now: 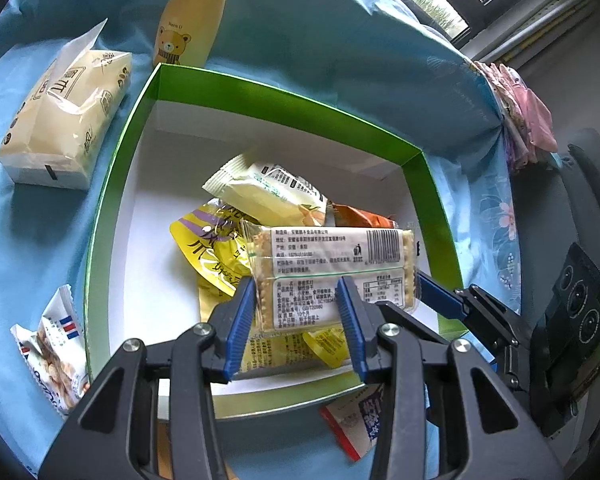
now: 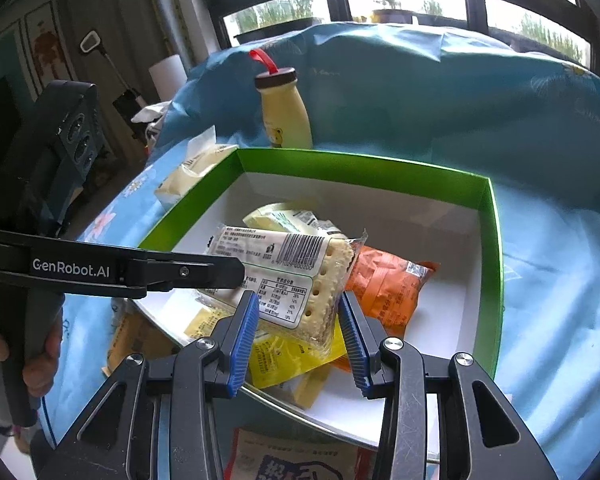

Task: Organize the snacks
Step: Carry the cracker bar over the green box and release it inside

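Note:
A clear pack of crackers (image 1: 327,256) with a white barcode label hangs over the green-rimmed white box (image 1: 284,100). My left gripper (image 1: 296,304) is shut on its near end, blue pads pressing both sides. My right gripper (image 2: 296,316) is shut on the other end of the cracker pack (image 2: 276,264), above the box (image 2: 359,168). In the box lie a yellow pouch (image 1: 212,248), a pale yellow packet (image 1: 268,192) and an orange packet (image 2: 387,284). In the right wrist view the left gripper's finger (image 2: 220,268) reaches in from the left.
On the blue cloth stand a yellow bear bottle (image 1: 192,16) and a tissue pack (image 1: 68,120) beyond the box. A snack packet (image 1: 56,356) lies left of the box. A red and blue packet (image 1: 355,416) lies at its near edge. A hand (image 2: 40,360) holds the left gripper.

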Motion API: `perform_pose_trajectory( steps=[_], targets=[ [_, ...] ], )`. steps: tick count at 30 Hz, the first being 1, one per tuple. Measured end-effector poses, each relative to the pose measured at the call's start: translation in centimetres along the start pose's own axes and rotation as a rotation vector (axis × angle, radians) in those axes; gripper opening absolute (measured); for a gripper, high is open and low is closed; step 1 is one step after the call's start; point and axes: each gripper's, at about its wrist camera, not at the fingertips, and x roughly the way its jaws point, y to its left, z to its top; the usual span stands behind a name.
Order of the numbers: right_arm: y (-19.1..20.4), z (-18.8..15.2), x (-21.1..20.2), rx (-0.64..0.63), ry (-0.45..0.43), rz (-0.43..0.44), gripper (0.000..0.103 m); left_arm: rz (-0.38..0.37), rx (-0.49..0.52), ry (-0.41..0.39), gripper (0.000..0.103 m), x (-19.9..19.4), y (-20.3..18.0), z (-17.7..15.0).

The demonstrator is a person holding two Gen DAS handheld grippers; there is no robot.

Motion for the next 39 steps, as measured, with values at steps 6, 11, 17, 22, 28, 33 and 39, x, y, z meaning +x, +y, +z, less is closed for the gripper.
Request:
perform_pose_trajectory(
  steps=[6, 11, 17, 22, 28, 33, 39],
  targets=[
    [-0.1, -0.1, 0.7, 0.005, 0.019, -0.005, 0.044, 0.019, 0.002, 0.007, 0.041, 0.6, -0.1, 0.0],
    [-0.1, -0.2, 1.0, 0.012, 0.027, -0.004, 0.044, 0.024, 0.004, 0.006, 0.042, 0.7, -0.1, 0.0],
    [-0.2, -0.2, 1.1, 0.01, 0.029, -0.009, 0.044, 0.031, 0.003, 0.006, 0.043, 0.9, -0.1, 0.1],
    [-0.2, -0.2, 1.2, 0.007, 0.033, -0.015, 0.044, 0.049, 0.012, 0.001, 0.044, 1.0, -0.2, 0.0],
    [-0.1, -0.3, 1.0, 0.006, 0.036, -0.031, 0.044, 0.083, 0.026, 0.003, 0.047, 1.1, -0.5, -0.1],
    [0.7, -0.3, 0.6, -0.018, 0.05, -0.073, 0.044, 0.091, 0.032, -0.002, 0.06, 1.0, -0.6, -0.1],
    [1.0, -0.3, -0.8, -0.017, 0.029, -0.102, 0.044, 0.104, 0.031, -0.016, 0.072, 0.2, -0.6, 0.0]
  ],
)
